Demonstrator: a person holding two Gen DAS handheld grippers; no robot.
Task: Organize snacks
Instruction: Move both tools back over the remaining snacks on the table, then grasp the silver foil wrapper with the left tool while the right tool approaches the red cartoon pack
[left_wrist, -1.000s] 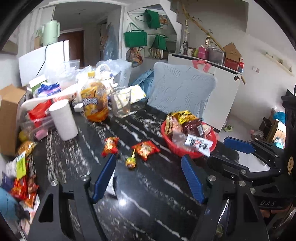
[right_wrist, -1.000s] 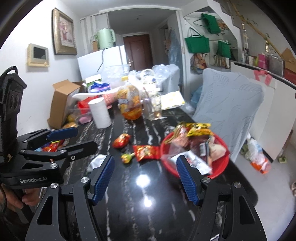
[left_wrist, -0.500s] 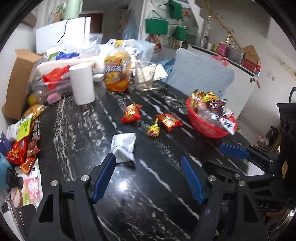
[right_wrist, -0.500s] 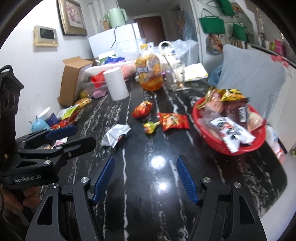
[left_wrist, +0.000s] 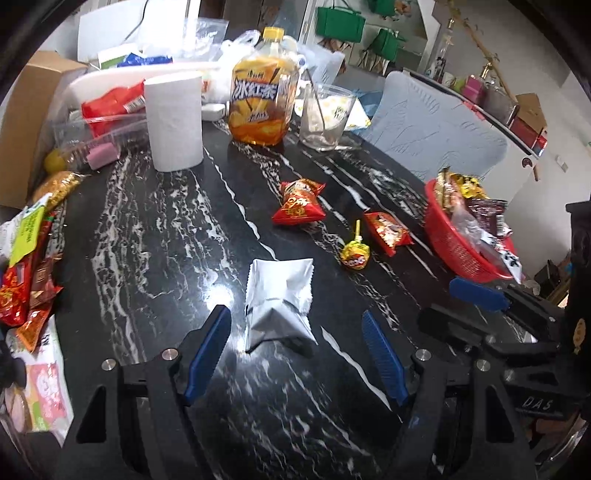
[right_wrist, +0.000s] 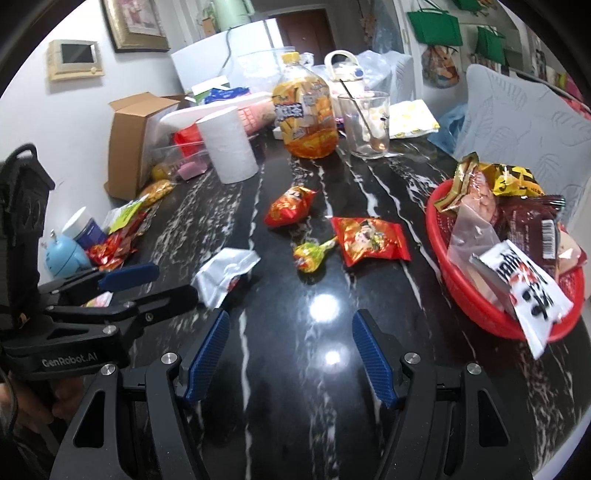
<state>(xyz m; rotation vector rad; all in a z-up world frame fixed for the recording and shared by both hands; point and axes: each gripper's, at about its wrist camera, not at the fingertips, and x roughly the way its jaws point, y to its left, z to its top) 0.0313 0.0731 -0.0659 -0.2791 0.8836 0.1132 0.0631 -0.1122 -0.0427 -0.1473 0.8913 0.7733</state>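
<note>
I have the left gripper low over the black marble counter, jaws spread wide and holding nothing; the silver snack packet lies dead ahead, its near, crumpled end just inside the line of the fingertips and nearer the left pad than the right; its long axis runs roughly away from me, in line with the fingers, so the jaws would close across its shorter width; it lies flat on the counter, apart from both pads. The right gripper is also wide open and empty, hovering over bare counter; from there the same packet sits off to the left, beside the left gripper's fingers, so the left one is clearly the nearer. Beyond the packet lie a yellow-wrapped lollipop, a flat red packet and a puffed red packet, all loose; the red basket, already heaped with snacks, stands to the right. I judge the next move is a short push forward with the left gripper, then a close; the foil looks slippery and puffed, so it may squirt out.
</note>
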